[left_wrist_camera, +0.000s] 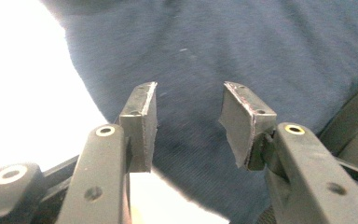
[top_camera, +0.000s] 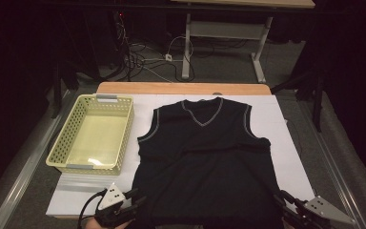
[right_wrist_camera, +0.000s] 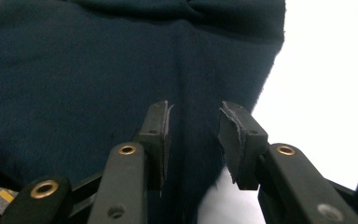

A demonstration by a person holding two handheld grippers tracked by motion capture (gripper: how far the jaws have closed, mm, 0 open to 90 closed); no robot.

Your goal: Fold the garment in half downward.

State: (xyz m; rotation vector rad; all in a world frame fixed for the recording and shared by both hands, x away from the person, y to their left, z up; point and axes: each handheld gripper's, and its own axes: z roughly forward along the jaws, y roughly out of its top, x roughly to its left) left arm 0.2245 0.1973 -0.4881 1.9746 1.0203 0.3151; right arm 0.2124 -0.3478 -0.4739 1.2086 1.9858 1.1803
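A dark navy sleeveless vest point(top_camera: 205, 157) with a grey-trimmed V-neck lies flat on a white sheet point(top_camera: 286, 143), neck away from me. My left gripper point(top_camera: 138, 196) sits at the vest's near left corner. Its jaws stand apart over the fabric point(left_wrist_camera: 223, 46) in the left gripper view, with the gripper point(left_wrist_camera: 190, 100) open and the pads not pressing on cloth. My right gripper point(top_camera: 282, 199) is at the near right corner. In the right gripper view the gripper point(right_wrist_camera: 195, 116) is open above the vest's side edge point(right_wrist_camera: 98, 70), dark cloth on the left and white sheet on the right.
A pale yellow perforated basket point(top_camera: 57, 148) stands left of the vest, on the sheet's left part. The wooden table edge point(top_camera: 181, 88) runs along the far side. Beyond it are cables on the floor and another table's legs.
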